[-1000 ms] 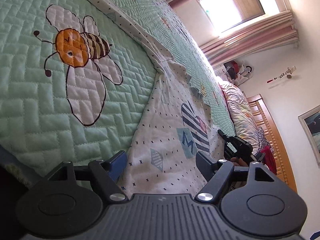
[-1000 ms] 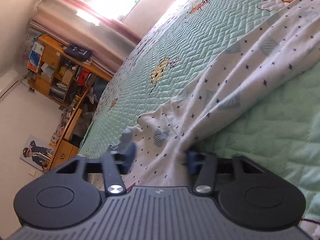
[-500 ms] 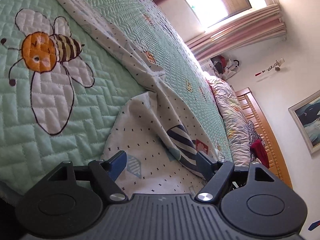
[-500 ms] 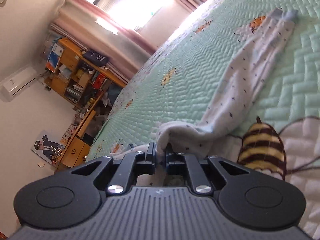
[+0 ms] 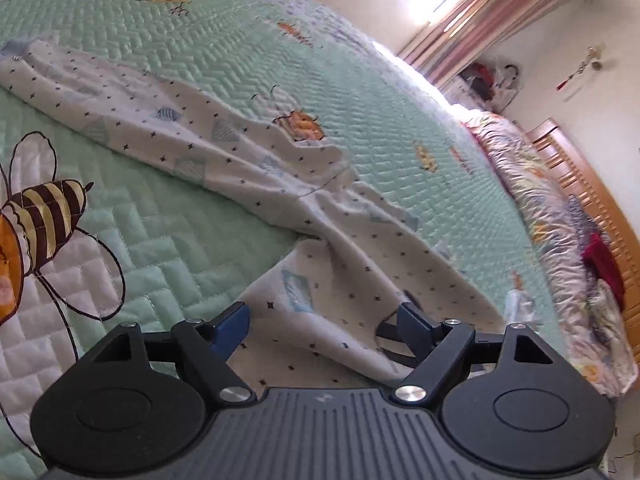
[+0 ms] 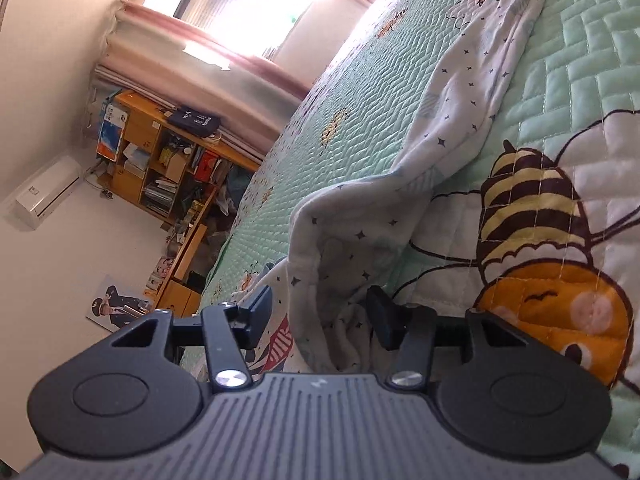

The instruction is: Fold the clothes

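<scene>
A white garment (image 5: 248, 152) with small dark stars and pale blue patches lies rumpled across the green quilt; one long sleeve stretches to the far left. My left gripper (image 5: 320, 326) is open, its blue pads standing either side of the garment's near edge without pinching it. In the right wrist view the same garment (image 6: 448, 120) runs away up the bed, and a bunched fold of it rises between the fingers. My right gripper (image 6: 320, 312) is open, with that fold loose between its jaws.
The green quilted bedspread (image 5: 280, 56) with large bee pictures (image 6: 536, 216) covers the bed. A floral duvet (image 5: 552, 216) and wooden headboard (image 5: 588, 184) lie at the right. A cluttered wooden shelf (image 6: 160, 160) and curtained window (image 6: 248, 12) stand beyond the bed's far side.
My right gripper shut on the garment's fold half a second ago and has now opened, leaving the fold loose between the fingers. The left gripper stayed open while its view swung across the garment.
</scene>
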Demonstrator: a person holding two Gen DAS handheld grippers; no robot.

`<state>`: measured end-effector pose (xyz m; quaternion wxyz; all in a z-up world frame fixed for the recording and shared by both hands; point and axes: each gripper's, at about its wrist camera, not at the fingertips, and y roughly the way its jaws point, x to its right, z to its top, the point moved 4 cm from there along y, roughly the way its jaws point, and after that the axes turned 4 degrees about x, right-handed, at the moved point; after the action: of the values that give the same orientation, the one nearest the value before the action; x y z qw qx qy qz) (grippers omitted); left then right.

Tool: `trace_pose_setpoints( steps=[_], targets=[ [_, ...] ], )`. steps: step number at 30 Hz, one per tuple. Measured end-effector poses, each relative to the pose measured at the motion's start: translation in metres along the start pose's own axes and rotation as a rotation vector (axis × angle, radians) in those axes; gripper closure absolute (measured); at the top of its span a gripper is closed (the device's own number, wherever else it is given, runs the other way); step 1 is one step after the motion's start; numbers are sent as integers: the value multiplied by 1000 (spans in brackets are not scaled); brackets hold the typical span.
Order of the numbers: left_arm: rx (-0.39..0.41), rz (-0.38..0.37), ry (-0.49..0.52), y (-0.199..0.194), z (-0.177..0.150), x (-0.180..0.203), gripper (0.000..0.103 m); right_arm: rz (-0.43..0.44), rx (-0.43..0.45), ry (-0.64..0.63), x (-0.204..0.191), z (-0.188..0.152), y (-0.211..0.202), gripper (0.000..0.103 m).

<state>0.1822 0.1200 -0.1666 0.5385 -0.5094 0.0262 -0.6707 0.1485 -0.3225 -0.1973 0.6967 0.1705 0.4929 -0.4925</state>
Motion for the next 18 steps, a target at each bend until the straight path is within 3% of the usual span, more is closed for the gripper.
trace_pose_setpoints(
  steps=[2, 6, 13, 18],
  targets=[
    [-8, 24, 7, 12, 6, 3, 18, 14, -3, 3, 1, 2, 1, 49],
    [-29, 60, 4, 37, 19, 10, 1, 36, 2, 32, 3, 4, 2, 49],
    [-56, 38, -135, 72, 48, 13, 1, 86, 6, 107, 11, 9, 0, 49],
    [-38, -26, -178, 91, 53, 14, 1, 112, 4, 128, 16, 12, -3, 48]
  ],
)
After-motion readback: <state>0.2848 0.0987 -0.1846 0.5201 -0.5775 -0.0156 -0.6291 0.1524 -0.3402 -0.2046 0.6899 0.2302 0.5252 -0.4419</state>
